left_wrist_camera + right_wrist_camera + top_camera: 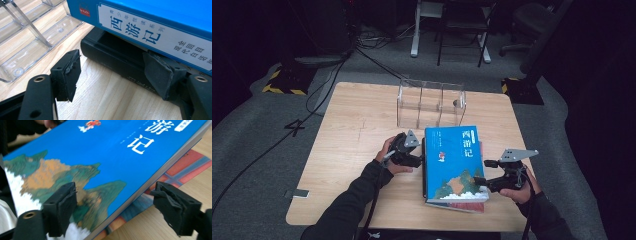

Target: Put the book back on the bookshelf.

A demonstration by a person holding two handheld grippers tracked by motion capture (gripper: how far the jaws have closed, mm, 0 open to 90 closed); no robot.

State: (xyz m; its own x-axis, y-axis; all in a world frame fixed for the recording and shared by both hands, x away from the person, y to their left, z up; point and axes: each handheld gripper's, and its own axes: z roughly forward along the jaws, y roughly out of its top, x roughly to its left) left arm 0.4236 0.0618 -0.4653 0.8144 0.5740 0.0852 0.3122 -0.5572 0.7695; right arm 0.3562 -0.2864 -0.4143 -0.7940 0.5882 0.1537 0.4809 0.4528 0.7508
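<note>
A blue book [452, 160] with white characters on its cover lies on top of a small stack in the middle of the table. Under it are a black book [112, 57] and a red patterned book [185, 167]. My left gripper [416, 159] stands open at the stack's left side. In the left gripper view [112, 65] one pad rests by the black book's spine below the blue book [150, 22], and the other pad hangs free over the wood. My right gripper [481, 175] is open at the stack's near right edge. Its jaws [115, 192] straddle the blue book's [105, 152] edge without pressing.
A clear acrylic divider box [432, 102] stands just behind the books, also near the left jaw [30, 37]. The wooden table [357, 130] has bare room on its left half. Chairs, cables and a hazard-striped base sit on the dark floor beyond.
</note>
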